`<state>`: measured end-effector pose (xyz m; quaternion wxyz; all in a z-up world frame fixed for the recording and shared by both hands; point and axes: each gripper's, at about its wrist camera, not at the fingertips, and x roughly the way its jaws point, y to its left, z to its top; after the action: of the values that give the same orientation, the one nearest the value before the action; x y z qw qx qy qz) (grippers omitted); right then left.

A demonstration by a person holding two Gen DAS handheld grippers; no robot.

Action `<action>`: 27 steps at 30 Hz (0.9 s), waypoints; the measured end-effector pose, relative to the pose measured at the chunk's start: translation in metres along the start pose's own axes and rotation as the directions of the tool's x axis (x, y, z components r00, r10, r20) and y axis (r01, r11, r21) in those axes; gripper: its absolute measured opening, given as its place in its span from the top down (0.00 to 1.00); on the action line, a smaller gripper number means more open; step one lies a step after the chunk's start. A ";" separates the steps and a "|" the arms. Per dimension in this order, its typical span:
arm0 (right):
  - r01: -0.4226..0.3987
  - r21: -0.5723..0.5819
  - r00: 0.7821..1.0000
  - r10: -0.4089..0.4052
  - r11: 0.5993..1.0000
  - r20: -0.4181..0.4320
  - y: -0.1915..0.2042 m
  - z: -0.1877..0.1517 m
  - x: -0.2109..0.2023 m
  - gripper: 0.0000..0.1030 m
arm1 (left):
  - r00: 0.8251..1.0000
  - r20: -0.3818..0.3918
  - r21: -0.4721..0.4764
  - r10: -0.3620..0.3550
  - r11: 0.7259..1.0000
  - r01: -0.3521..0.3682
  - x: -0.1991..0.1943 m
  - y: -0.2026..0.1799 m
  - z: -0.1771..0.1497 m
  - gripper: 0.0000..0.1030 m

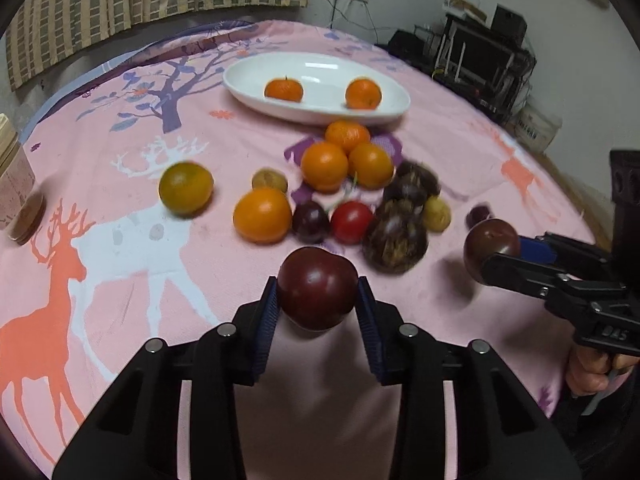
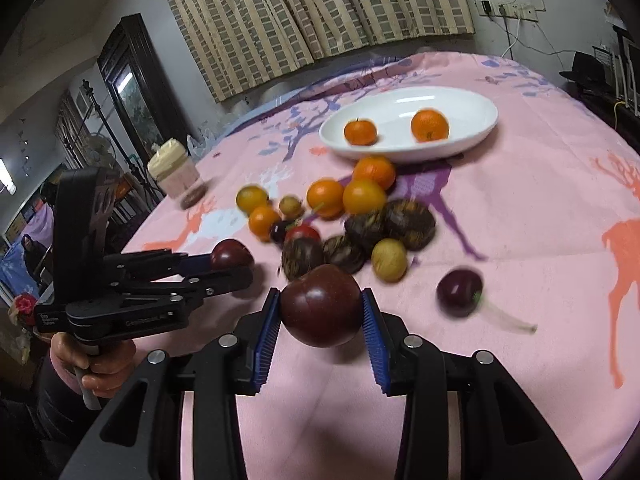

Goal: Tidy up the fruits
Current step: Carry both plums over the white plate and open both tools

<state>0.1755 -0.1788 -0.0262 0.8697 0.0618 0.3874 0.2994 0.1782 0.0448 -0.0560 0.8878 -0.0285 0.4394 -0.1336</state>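
Left side of the tabletop (image 1: 120, 320), on the pink deer cloth: a jar (image 1: 14, 184) at the edge, then a lone green-orange citrus (image 1: 186, 187) apart from the rest. Left gripper (image 1: 318, 304): fingers (image 1: 267, 320) clenched on a dark red plum (image 1: 318, 288), blue pads pressing both its sides, plum held above the cloth; the right wrist view shows the same gripper from the side with the plum at its tips. Centre: loose fruit pile with an orange (image 1: 262, 215), a small yellow-brown fruit (image 1: 269, 180), a dark plum (image 1: 310, 222), a red fruit (image 1: 351, 222), three oranges (image 1: 324, 166) bunched touching each other just in front of the dish, and dark rough-skinned fruits (image 1: 394, 245) touching each other on the pile's right, with a yellow fruit (image 1: 437, 213) beside them. Behind the pile: white oval dish (image 1: 248, 88) holding two tangerines (image 1: 283, 90), well apart from each other. Right gripper (image 2: 322, 312): fingers (image 2: 268, 326) clenched on a second plum (image 2: 322, 306), pads on both sides, also clear of the cloth. Right of it, one more dark plum (image 2: 459, 292) lies alone on the cloth with a green stem beside it. A hand (image 1: 592, 372) on the right gripper's handle shows at the left view's right edge. Both views motion-blurred around the pile.
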 end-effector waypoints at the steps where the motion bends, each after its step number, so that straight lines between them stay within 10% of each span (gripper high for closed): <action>1: 0.009 0.000 1.000 -0.009 1.000 0.030 -0.005 0.012 -0.003 0.61 | 1.000 0.022 -0.020 -0.021 1.000 0.022 -0.004 0.003 0.010 0.64; 12: 0.205 0.165 0.967 -0.225 0.965 0.117 -0.104 0.158 0.063 0.61 | 0.993 0.109 -0.082 0.036 0.996 -0.027 0.051 -0.010 0.170 0.63; 23: 0.243 0.136 0.970 -0.243 0.961 -0.011 -0.125 0.164 0.124 0.59 | 0.996 -0.011 -0.087 0.094 0.992 -0.094 0.126 0.000 0.204 0.63; 27: 0.237 0.101 0.970 -0.242 0.966 0.034 -0.112 0.162 0.110 0.40 | 0.990 0.058 -0.095 0.128 0.988 -0.122 0.104 -0.002 0.201 0.23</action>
<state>0.4007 -0.1870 -0.0226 0.9042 0.0632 0.3860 0.1715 0.3965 0.0025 -0.0135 0.9058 -0.0455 0.4173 -0.0564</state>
